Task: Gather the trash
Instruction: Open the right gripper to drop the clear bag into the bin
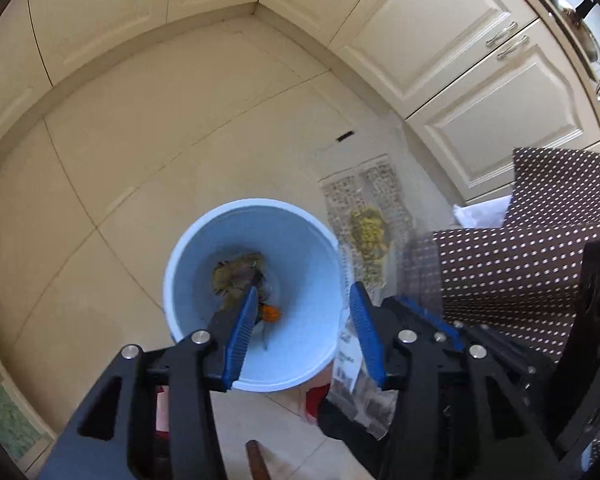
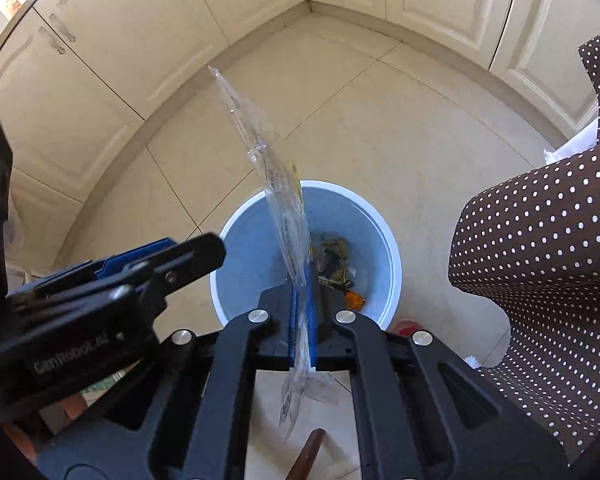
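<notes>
Because the job is gathering rubbish, everything here is arranged around the bin (image 2: 374, 236), a pale blue tub standing on the tiled floor (image 1: 148, 152) near the corner of the cream cabinets (image 1: 440, 40). It sits just beside the dotted brown cloth (image 2: 540, 248) that drapes down on the right, probably so scraps from above need only a short drop. At the bottom of the bin lies earlier trash: crumpled wrappers (image 1: 236, 276) and a small orange scrap (image 1: 271, 313).

Over the bin's mouth, the right gripper (image 2: 302, 300) has its blue fingers (image 2: 311, 304) pressed tight on a clear plastic bag (image 2: 260, 148). The bag is pinched near its lower part, so most of it stands up stiffly above the fingers and leans left, while a short tail hangs below them. Held this way, it is positioned over the opening rather than inside it, and I judge that it needs lowering or tipping before release, or the tall end may catch the rim.

Beside it, the left gripper (image 1: 304, 328) is spread wide and grips nothing; its fingers (image 1: 242, 332) frame the bin from above. Seen from the left wrist view, the bag's printed face shows just right of the bin. That free gripper looks ready to push the bag down or fetch another piece.
</notes>
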Demonstrator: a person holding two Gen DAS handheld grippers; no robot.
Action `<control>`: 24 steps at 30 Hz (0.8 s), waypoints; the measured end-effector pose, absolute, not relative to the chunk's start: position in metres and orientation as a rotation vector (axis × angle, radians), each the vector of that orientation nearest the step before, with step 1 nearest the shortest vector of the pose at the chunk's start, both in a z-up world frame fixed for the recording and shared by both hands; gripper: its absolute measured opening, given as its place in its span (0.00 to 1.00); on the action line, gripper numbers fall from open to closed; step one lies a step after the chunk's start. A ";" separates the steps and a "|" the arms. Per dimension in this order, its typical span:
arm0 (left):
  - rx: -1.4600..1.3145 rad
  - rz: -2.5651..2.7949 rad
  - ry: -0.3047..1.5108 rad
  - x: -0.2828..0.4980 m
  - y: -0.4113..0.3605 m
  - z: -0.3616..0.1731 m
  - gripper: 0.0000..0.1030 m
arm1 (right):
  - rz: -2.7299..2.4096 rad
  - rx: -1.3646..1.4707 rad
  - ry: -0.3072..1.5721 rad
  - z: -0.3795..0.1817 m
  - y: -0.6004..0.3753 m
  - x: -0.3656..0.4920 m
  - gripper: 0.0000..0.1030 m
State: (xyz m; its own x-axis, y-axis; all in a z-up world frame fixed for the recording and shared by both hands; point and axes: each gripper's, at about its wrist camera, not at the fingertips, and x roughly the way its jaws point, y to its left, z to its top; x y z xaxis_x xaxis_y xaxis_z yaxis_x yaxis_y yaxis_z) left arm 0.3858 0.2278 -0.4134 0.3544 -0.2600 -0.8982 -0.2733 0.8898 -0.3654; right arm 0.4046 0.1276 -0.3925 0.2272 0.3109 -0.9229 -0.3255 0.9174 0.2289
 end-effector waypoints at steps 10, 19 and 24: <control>-0.531 0.068 1.242 0.375 0.249 -0.420 0.52 | 0.436 0.016 1.260 -0.400 0.129 0.409 0.05; -0.566 0.081 1.232 0.374 0.255 -0.418 0.53 | 0.442 0.017 1.232 -0.397 0.137 0.414 0.06; -0.578 0.082 1.216 0.371 0.261 -0.414 0.53 | 0.437 0.007 1.216 -0.395 0.140 0.416 0.11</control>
State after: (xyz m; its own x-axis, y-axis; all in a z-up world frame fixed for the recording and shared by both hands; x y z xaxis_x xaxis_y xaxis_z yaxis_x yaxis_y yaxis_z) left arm 0.3713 0.2608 -0.4139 0.3629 -0.2419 -0.8999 -0.3611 0.8538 -0.3751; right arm 0.4160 0.1401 -0.3945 0.2751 0.3290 -0.9034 -0.3212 0.9171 0.2362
